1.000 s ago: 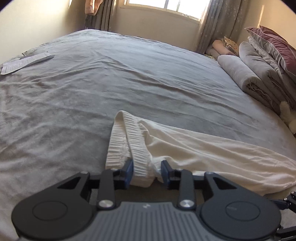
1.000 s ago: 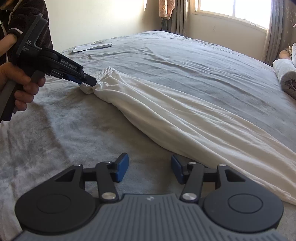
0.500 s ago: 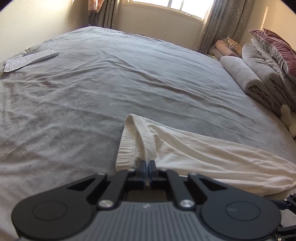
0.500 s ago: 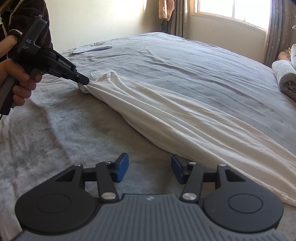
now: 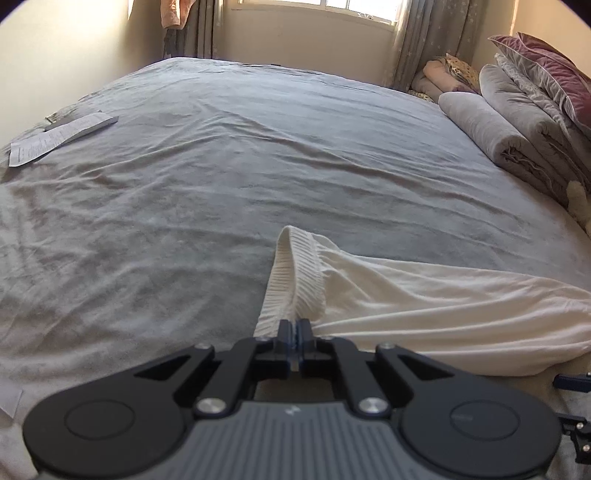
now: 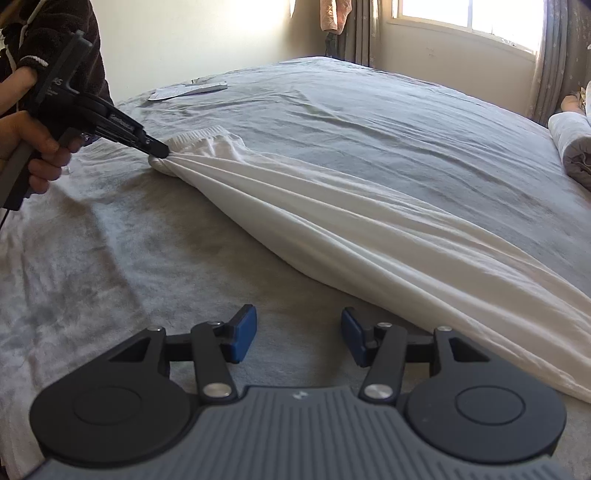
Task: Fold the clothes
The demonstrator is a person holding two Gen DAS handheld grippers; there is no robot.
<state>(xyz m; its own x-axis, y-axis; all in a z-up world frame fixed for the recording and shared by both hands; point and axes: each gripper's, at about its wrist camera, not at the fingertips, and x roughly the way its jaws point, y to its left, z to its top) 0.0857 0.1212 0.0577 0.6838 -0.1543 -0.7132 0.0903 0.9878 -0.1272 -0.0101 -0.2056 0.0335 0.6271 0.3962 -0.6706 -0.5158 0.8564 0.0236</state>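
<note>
A pair of white trousers (image 6: 351, 221) lies stretched across the grey bedspread (image 5: 258, 155), its ribbed waistband (image 5: 295, 277) at the left end. My left gripper (image 5: 295, 330) is shut on the near edge of that waistband, which rises slightly off the bed. In the right wrist view the left gripper (image 6: 162, 151) pinches the bunched waist while a hand holds its handle. My right gripper (image 6: 298, 332) stands open low over the bedspread, just in front of the trouser leg, with nothing between its blue pads (image 6: 243, 330).
Sheets of paper (image 5: 55, 138) lie near the bed's far left edge. Rolled grey blankets (image 5: 491, 133) and pillows (image 5: 550, 74) line the right side. A window and curtains stand beyond the bed. A person's dark sleeve (image 6: 55, 33) is at the upper left.
My left gripper closed on the waistband, then drew it a little up and to the left, pulling the cloth taut. The right gripper stayed still.
</note>
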